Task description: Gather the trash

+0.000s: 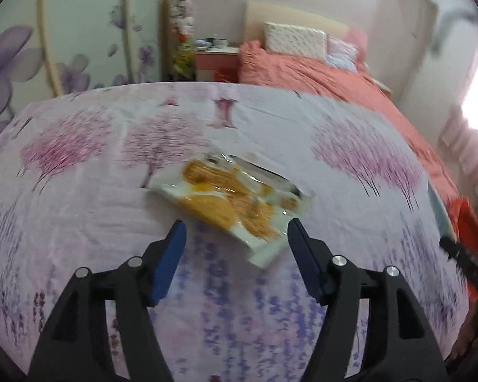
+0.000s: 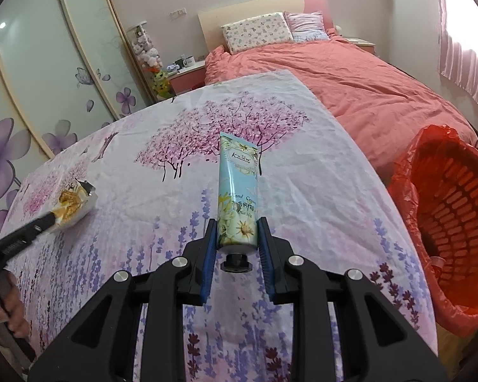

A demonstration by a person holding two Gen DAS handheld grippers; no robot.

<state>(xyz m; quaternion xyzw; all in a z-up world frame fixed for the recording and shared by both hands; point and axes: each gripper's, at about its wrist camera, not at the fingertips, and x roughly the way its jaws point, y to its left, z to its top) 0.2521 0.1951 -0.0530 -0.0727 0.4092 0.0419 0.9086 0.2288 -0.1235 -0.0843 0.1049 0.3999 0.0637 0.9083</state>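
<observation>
A crumpled snack wrapper point(image 1: 235, 197), white with orange print, lies on the table's floral cloth point(image 1: 79, 191). My left gripper point(image 1: 235, 224) hovers just before it and is open; the wrapper's near corner reaches between the blue pads without touching them. In the right wrist view the wrapper point(image 2: 75, 202) sits at the far left, with one left finger point(image 2: 32, 230) at its edge. My right gripper point(image 2: 237, 222) is shut on a light blue hand cream tube point(image 2: 239, 172) above the cloth, cap toward the camera.
A red basket lined with a red bag point(image 2: 455, 222) stands off the table's right edge, below cloth level. A bed with a coral cover point(image 2: 350, 79) lies behind the table, and a wardrobe with flower panels point(image 2: 32, 95) is on the left. A hand point(image 2: 12, 312) grips the left handle.
</observation>
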